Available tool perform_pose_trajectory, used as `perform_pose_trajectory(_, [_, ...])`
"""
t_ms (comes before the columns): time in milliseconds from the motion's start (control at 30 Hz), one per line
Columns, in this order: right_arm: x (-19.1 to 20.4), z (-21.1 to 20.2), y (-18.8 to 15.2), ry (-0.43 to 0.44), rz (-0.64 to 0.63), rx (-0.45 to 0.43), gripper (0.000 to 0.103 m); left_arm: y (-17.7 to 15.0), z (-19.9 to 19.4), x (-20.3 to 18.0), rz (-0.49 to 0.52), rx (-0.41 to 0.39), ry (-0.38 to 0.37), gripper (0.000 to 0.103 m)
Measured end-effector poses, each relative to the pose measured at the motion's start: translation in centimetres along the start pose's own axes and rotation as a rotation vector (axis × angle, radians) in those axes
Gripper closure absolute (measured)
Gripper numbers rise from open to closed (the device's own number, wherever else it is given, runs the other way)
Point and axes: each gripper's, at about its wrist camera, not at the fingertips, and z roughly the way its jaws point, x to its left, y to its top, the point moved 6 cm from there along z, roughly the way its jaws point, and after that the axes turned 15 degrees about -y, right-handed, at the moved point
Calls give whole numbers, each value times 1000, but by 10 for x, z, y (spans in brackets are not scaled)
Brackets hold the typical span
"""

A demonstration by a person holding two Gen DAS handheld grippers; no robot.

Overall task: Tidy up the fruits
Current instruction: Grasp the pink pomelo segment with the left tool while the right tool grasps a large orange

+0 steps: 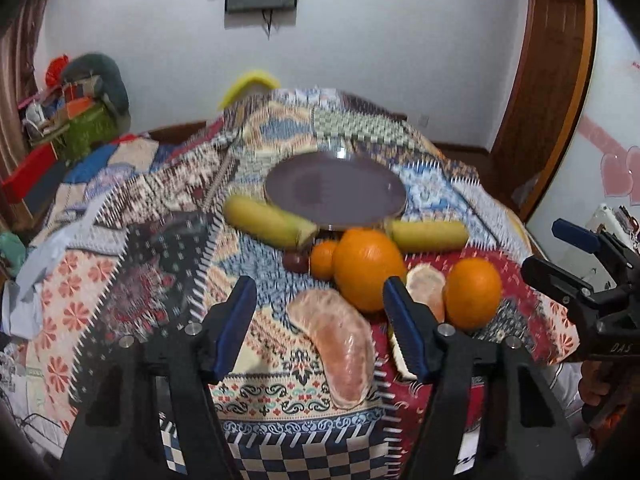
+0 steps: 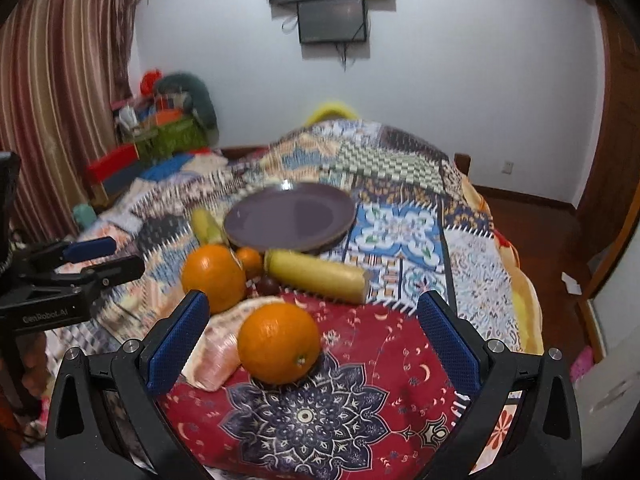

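You are holding the left gripper [image 1: 320, 326] low over the patchwork cloth [image 1: 132, 280], its jaws standing wide apart with nothing between the pads, and a peeled pomelo segment [image 1: 340, 344] is lying on the cloth in the gap ahead of them. Farthest left among the fruit, a banana [image 1: 266, 222] is lying against the near left rim of the purple plate [image 1: 336, 192]; beside its cut end a small dark fruit [image 1: 296, 262] and a small orange [image 1: 323, 258] are sitting tucked against the large orange [image 1: 368, 268]. Moving right, a second banana [image 1: 430, 234] is lying just beside the plate's near right rim, a second pomelo piece [image 1: 426, 284] is resting between the large orange and the medium orange [image 1: 474, 292], touching the latter. Farther right, you are holding the right gripper [image 2: 312, 340] with its jaws spread wide and gripping nothing, the medium orange [image 2: 280, 342] sitting on the red patch between them. The plate is holding no fruit.
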Motion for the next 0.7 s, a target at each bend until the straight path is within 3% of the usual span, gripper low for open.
perform_pose_trajectory(300, [19, 25, -16, 75, -43, 76, 2, -22, 29, 6, -35, 88, -33, 38])
perform_pose_trajectory(533, [24, 46, -27, 94, -45, 165, 23, -32, 47, 10, -71, 151, -55, 38])
perform_pose_trajectory(700, [24, 52, -30, 110, -37, 186, 28, -37, 58, 10, -78, 175, -56, 38])
